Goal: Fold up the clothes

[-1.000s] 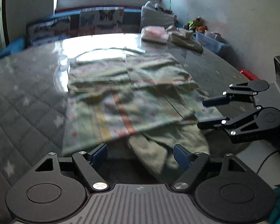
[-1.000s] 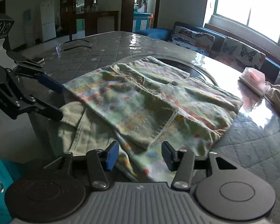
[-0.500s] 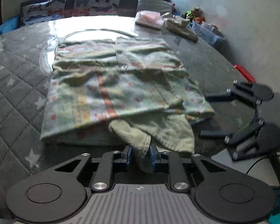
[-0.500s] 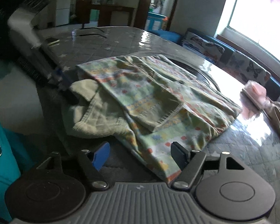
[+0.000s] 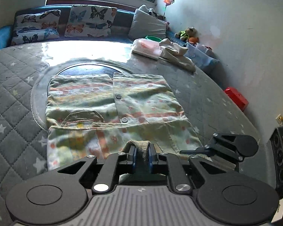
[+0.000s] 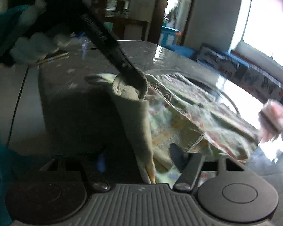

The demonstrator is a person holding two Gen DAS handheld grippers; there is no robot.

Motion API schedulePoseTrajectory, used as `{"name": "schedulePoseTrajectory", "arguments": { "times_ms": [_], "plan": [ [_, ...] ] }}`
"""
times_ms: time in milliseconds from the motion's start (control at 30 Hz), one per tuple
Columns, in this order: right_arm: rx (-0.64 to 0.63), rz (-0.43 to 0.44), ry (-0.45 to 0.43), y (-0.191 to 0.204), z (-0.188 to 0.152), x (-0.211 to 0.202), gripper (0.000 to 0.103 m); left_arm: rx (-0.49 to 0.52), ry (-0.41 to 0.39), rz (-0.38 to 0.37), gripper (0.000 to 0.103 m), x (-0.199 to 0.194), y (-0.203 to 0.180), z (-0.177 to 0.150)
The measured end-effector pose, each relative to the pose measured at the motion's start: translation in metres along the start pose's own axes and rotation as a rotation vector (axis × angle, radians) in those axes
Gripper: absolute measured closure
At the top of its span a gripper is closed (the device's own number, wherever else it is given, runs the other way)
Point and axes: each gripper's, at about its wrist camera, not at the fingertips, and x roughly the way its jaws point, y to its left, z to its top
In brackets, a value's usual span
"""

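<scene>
A pale green shirt with orange stripes and buttons lies flat on the grey quilted table. My left gripper is closing on the shirt's olive ribbed cuff and its blue pads press it, raised above the shirt's near edge. In the blurred right wrist view the left gripper reaches in from the upper left with the ribbed cuff hanging from it. My right gripper is closing around the shirt's hanging near edge; its pads stand off the cloth. From the left wrist view the right gripper sits low right.
A pink folded stack and a beige cloth lie at the table's far right. A sofa with butterfly cushions runs behind, a red box sits right. A gloved hand holds the left gripper.
The left gripper shut on the ribbed cuff and carried it up and forward over the shirt. The right gripper's jaws widened, then narrowed, with the shirt's near edge now between them.
</scene>
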Motion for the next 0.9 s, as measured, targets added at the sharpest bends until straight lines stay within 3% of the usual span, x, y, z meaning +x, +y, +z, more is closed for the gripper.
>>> {"name": "schedulePoseTrajectory", "arguments": {
  "times_ms": [67,167,233,267,433,733,767,900],
  "plan": [
    [0.069,0.028,0.013,-0.014,0.005,0.005,0.071,0.017,-0.002,-0.006,0.088,-0.002,0.002,-0.003],
    [0.193,0.081,0.018,-0.038,0.012,0.007,0.083,0.062,-0.03,0.011,0.078,-0.015,0.006,-0.013],
    [0.258,0.111,0.015,-0.05,0.017,0.006,0.087,0.097,-0.059,0.06,0.043,-0.025,0.008,-0.022],
    [0.283,0.122,0.016,-0.055,0.019,0.006,0.087,0.122,-0.074,0.096,0.041,-0.029,0.008,-0.027],
    [0.335,0.137,0.01,-0.067,0.028,0.005,0.088,0.263,-0.093,0.193,0.041,-0.034,0.002,-0.049],
    [0.354,0.108,-0.016,-0.072,0.039,-0.002,0.089,0.525,-0.108,0.316,0.043,-0.005,-0.006,-0.066],
    [0.353,0.104,-0.02,-0.072,0.039,-0.003,0.089,0.55,-0.109,0.328,0.045,-0.002,-0.005,-0.068],
    [0.352,0.079,-0.042,-0.069,0.037,-0.007,0.093,0.635,-0.102,0.36,0.077,0.004,0.0,-0.074]
  ]
}}
